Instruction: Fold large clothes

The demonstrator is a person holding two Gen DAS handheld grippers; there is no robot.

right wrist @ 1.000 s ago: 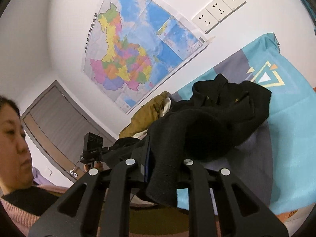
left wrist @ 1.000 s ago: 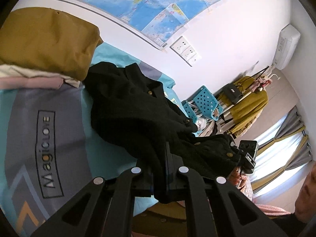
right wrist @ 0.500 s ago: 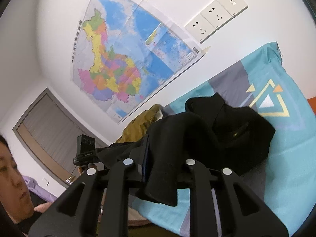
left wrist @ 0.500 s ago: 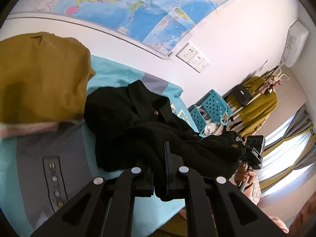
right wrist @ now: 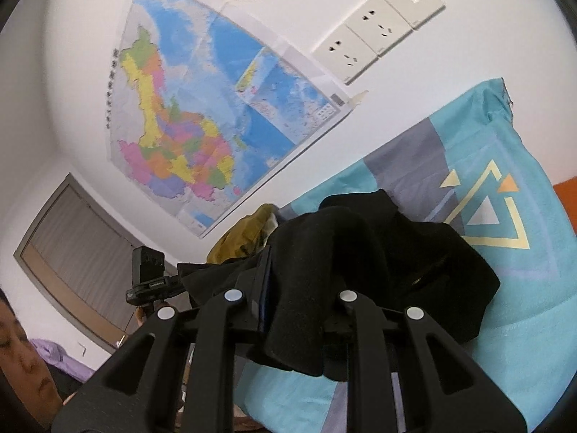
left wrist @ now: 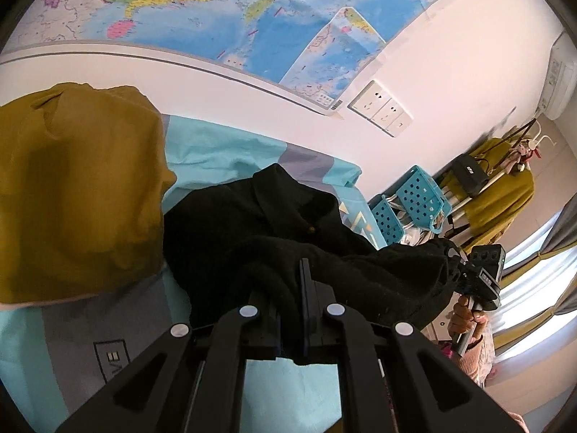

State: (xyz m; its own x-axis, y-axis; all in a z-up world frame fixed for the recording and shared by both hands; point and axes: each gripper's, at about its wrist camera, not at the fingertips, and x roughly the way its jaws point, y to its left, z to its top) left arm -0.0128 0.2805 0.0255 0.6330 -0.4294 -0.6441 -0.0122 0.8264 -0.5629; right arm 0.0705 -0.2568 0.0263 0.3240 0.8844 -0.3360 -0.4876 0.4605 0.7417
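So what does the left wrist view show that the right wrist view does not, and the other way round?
Only the left wrist view shows the blue perforated baskets, the clothes rack with a mustard garment, the curtained window and the air conditioner. Only the right wrist view shows the person's face, the wall shutter and the triangle print on the bedcover. Both show the black coat clamped in the left gripper and the right gripper, the mustard cloth pile, the map and the wall sockets.

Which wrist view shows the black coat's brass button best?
The left wrist view: the black buttoned coat lies open below the collar, its brass button plainly visible. The right wrist view shows only bunched black fabric, with the button not clearly discernible.
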